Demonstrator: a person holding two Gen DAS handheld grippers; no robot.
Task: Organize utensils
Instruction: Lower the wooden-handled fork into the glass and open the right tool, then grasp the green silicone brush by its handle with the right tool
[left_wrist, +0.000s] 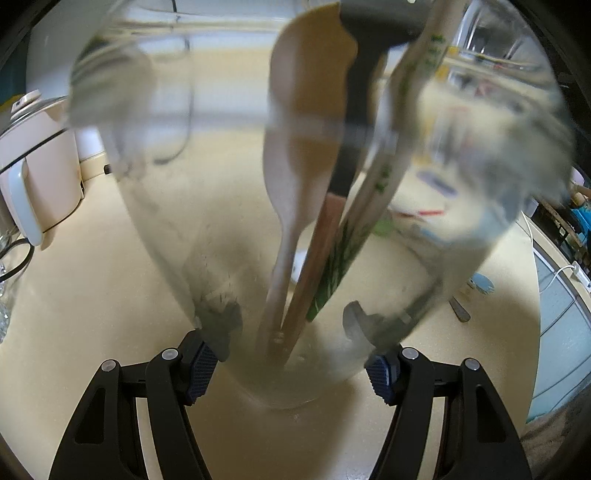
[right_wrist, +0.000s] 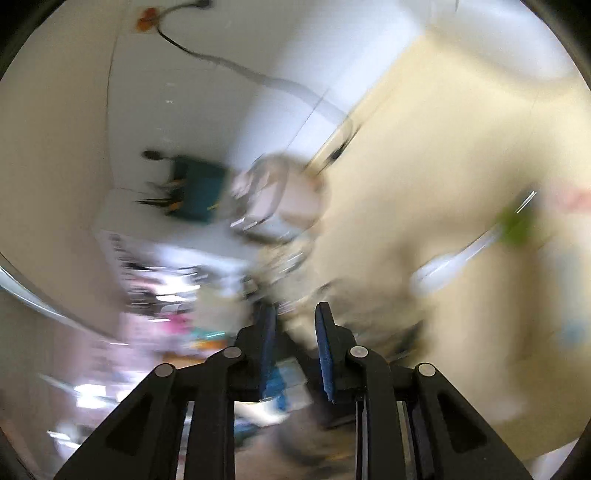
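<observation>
In the left wrist view my left gripper is shut on a clear glass jar, its blue pads pressed on the jar's base from both sides. The jar holds a white spoon, a black spatula with a wooden handle and a green-patterned utensil. A metal utensil lies on the beige counter to the right. The right wrist view is motion-blurred. My right gripper is narrowly open and empty above the counter edge. A white spoon with a green end lies on the counter to its right.
A white rice cooker stands at the left on the beige counter. A glass item sits at the far left edge. The counter edge runs down the right. In the right wrist view a teal object and blurred clutter lie left.
</observation>
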